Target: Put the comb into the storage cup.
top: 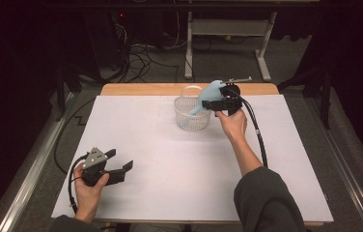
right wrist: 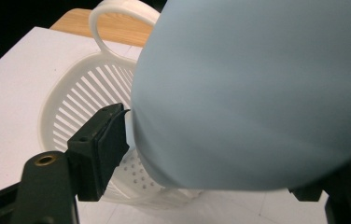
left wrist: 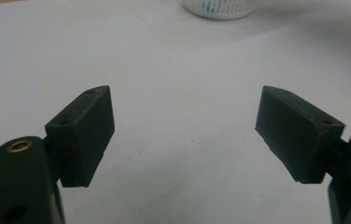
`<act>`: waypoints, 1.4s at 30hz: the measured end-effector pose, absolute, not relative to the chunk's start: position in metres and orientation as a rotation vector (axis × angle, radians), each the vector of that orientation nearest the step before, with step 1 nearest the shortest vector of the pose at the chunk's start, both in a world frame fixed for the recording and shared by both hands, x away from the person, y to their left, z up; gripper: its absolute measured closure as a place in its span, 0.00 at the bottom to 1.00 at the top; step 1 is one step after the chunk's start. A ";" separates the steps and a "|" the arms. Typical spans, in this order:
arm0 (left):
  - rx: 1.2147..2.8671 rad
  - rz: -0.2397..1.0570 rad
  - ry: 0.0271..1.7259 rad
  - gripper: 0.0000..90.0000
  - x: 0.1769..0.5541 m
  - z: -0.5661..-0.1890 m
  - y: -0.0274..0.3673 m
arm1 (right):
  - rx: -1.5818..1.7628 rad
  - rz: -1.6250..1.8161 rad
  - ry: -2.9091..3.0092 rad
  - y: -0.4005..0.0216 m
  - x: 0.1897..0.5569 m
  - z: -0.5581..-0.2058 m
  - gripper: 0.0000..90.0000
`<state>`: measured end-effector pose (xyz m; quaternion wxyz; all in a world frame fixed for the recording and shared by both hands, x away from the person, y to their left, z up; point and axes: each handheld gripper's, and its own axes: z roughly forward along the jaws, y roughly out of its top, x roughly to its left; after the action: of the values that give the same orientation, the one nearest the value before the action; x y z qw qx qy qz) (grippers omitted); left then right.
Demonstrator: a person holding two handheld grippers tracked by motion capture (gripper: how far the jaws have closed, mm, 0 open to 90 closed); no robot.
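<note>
Our right tongs [top: 216, 96] hold a pale blue soft toy [top: 207, 94] between their spread jaws over the white basket [top: 189, 118]. Our left tongs [top: 120, 161] rest apart and empty on the worktop [top: 170, 169].

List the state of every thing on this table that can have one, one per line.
Left gripper: open, nothing between its jaws, low over the white sheet.
Right gripper: over the basket, light blue soft thing between its jaws; grip or release cannot be told.
Light blue soft thing: lifted, its lower end hanging into the basket.
White slotted basket: upright on the sheet, handle raised.
</note>
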<state>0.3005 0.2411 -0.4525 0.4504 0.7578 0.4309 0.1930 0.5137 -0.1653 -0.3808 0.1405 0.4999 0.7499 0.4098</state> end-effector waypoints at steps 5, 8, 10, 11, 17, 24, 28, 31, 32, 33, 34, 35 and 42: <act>1.874 0.479 1.062 0.23 0.300 -0.452 0.240 | 1.431 1.198 2.155 -0.170 0.510 -0.379 0.28; 1.872 0.478 1.064 0.23 0.300 -0.452 0.241 | 1.419 1.201 2.154 -0.171 0.508 -0.377 0.28; 1.873 0.478 1.063 0.23 0.300 -0.452 0.241 | 1.412 1.201 2.153 -0.172 0.506 -0.378 0.27; 1.873 0.478 1.063 0.23 0.300 -0.452 0.241 | 1.415 1.197 2.151 -0.172 0.505 -0.378 0.27; 1.869 0.482 1.067 0.23 0.300 -0.452 0.241 | 1.422 1.215 2.130 -0.179 0.501 -0.376 0.27; 1.869 0.484 1.066 0.23 0.299 -0.452 0.241 | 1.400 1.223 2.122 -0.183 0.497 -0.372 0.27; 1.872 0.484 1.070 0.23 0.299 -0.452 0.241 | 1.403 1.221 2.118 -0.186 0.495 -0.372 0.27; 1.872 0.482 1.073 0.23 0.300 -0.453 0.242 | 1.409 1.207 2.113 -0.187 0.493 -0.372 0.28; 1.870 0.482 1.073 0.23 0.299 -0.453 0.242 | 1.408 1.207 2.113 -0.188 0.493 -0.372 0.28; 1.870 0.482 1.073 0.23 0.299 -0.452 0.242 | 1.407 1.210 2.109 -0.189 0.492 -0.372 0.28; 1.870 0.482 1.072 0.23 0.299 -0.452 0.242 | 1.407 1.214 2.106 -0.190 0.491 -0.372 0.28; 1.868 0.482 1.071 0.23 0.299 -0.453 0.242 | 1.405 1.219 2.103 -0.191 0.490 -0.371 0.28; 1.874 0.484 1.063 0.23 0.299 -0.453 0.242 | 1.396 1.231 2.091 -0.198 0.484 -0.368 0.28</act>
<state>0.2986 0.2417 -0.4527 0.4499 0.7580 0.4299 0.1957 0.4844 -0.1977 -0.3684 0.1704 0.4915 0.7360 0.4332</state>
